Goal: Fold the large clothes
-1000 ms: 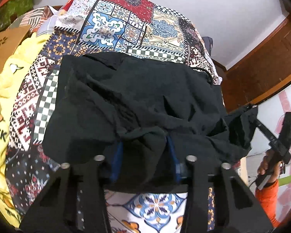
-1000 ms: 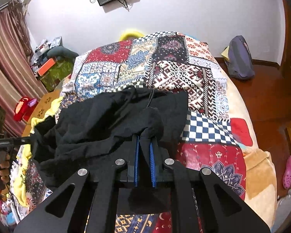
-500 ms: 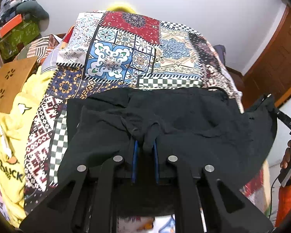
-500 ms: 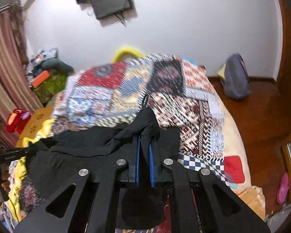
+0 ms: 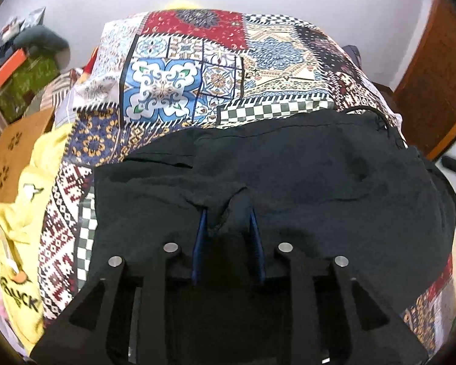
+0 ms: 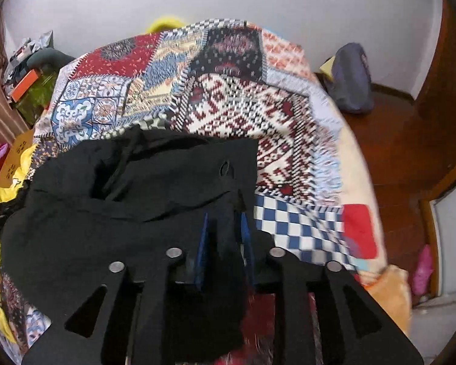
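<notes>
Both grippers tilt steeply down over the bed (image 5: 173,70). The left gripper (image 5: 227,213) and right gripper (image 6: 223,216) have jaws opening, a fold of the black garment (image 5: 304,176) loose between each pair, spread across the patchwork bedspread (image 6: 243,106).

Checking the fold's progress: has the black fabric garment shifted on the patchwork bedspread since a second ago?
Yes. The black fabric garment, bunched before, now lies spread flatter, its far edge nearer the bedspread's checkered strip.
</notes>
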`<state>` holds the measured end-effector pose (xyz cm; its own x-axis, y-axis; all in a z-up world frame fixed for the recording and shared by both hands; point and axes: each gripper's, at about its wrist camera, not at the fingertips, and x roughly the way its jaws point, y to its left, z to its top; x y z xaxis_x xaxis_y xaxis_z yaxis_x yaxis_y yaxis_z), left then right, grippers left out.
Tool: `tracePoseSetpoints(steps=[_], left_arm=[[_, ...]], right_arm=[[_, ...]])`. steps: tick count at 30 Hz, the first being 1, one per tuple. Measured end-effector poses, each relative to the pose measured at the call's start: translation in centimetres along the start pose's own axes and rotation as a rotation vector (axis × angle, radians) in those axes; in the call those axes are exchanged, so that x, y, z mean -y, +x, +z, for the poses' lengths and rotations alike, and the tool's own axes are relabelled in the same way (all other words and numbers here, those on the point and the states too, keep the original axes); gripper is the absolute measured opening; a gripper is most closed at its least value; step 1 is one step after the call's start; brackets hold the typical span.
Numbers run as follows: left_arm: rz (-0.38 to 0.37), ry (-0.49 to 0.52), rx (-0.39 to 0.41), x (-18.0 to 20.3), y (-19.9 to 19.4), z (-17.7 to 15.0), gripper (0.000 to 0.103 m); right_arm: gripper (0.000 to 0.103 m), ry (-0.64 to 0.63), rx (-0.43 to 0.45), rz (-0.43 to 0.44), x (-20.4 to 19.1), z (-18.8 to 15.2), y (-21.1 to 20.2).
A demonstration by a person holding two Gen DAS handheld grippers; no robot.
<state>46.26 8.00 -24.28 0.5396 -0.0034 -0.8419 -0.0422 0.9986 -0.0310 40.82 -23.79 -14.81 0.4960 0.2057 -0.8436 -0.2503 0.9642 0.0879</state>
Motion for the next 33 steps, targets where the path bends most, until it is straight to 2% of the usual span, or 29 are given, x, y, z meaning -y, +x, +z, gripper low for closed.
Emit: tracePoseSetpoints(steps=[3, 5, 7, 9, 10, 13, 15, 17, 20, 23, 26, 33], left_arm=[[0.019, 0.013, 0.015, 0.4, -1.1, -0.6, 0.032], [0.030, 0.019, 0.020, 0.5, -2.0, -0.8, 0.038], [0.029, 0.028, 0.033, 0.6, -3.7, -1.1, 0.040], [0.007, 0.042, 0.048, 0.7, -5.5, -1.5, 0.047], [-0.009, 0.040, 0.059, 0.7, -6.4, -1.8, 0.054], [-0.053, 0.041, 0.097, 1.1, -8.4, -2.9, 0.056], [-0.070, 0.059, 0.093, 1.8, -8.5, -3.5, 0.056], [-0.055, 0.080, 0.058, 2.6, -7.1, -4.1, 0.056], [-0.034, 0.069, 0.016, 2.8, -4.2, -4.8, 0.059], [0.003, 0.060, 0.028, 2.8, -2.7, -5.2, 0.072], [0.014, 0.035, 0.045, 2.5, -1.8, -5.4, 0.080], [0.015, 0.009, 0.050, 2.0, -2.2, -5.4, 0.082]], right_arm=[[0.050, -0.050, 0.077, 0.052, -1.9, -0.5, -3.7], [0.051, -0.094, 0.110, 0.107, -4.2, -0.9, -5.6], [0.051, -0.117, 0.109, 0.171, -6.5, -1.4, -6.2], [0.051, -0.127, 0.088, 0.224, -8.6, -1.9, -6.0], [0.051, -0.131, 0.070, 0.248, -9.6, -2.2, -5.6], [0.051, -0.139, 0.015, 0.282, -11.8, -3.3, -3.7], [0.051, -0.149, -0.019, 0.263, -12.5, -3.9, -1.8], [0.051, -0.143, -0.047, 0.246, -12.8, -4.6, -0.2], [0.061, -0.106, -0.058, 0.255, -11.8, -5.0, 0.8], [0.064, -0.136, -0.096, 0.238, -12.0, -5.6, 2.2], [0.064, -0.194, -0.075, 0.194, -12.7, -6.3, 2.2], [0.065, -0.172, -0.092, 0.201, -12.4, -5.7, 2.3]])
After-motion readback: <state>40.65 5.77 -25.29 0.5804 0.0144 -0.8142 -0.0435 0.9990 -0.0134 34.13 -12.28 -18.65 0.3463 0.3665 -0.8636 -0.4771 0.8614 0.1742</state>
